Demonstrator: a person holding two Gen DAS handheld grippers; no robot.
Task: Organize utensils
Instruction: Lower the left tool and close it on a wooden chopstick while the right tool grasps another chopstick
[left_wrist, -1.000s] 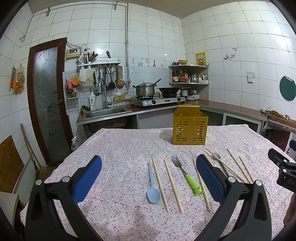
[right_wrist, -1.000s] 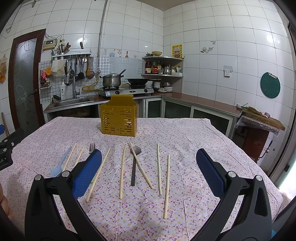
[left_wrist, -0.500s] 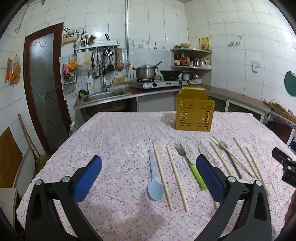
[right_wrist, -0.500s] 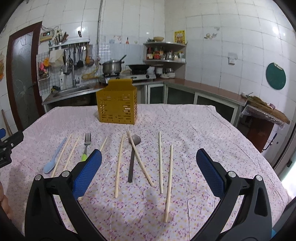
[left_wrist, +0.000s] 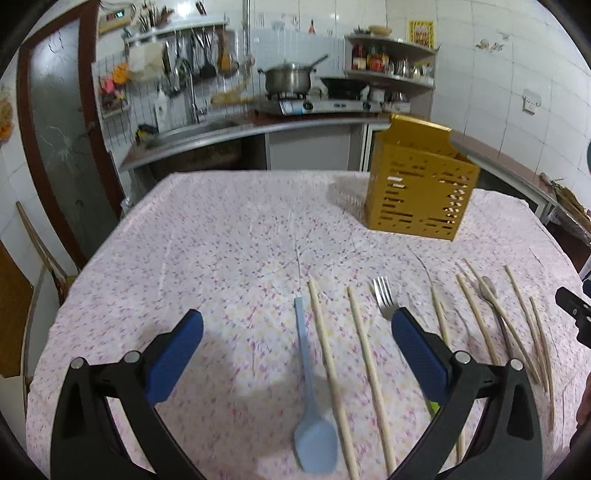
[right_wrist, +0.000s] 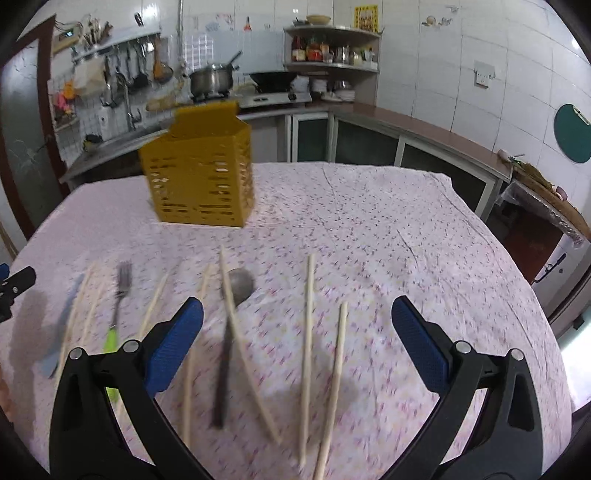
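While both grippers gape, utensils (right_wrist: 306, 343) seemingly untouched.

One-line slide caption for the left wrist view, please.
Open left gripper hovers over blue spoon, chopsticks and fork on floral tablecloth, yellow holder beyond.

Left cam: fork (left_wrist: 385, 300) handle mostly hidden behind right finger (left_wrist: 419, 360), chopsticks (left_wrist: 334, 384) cut off at bottom edge; right cam: motion-blurred, blue spoon (right_wrist: 61, 338) bowl indistinct, fork handle end hidden behind left finger (right_wrist: 173, 345).
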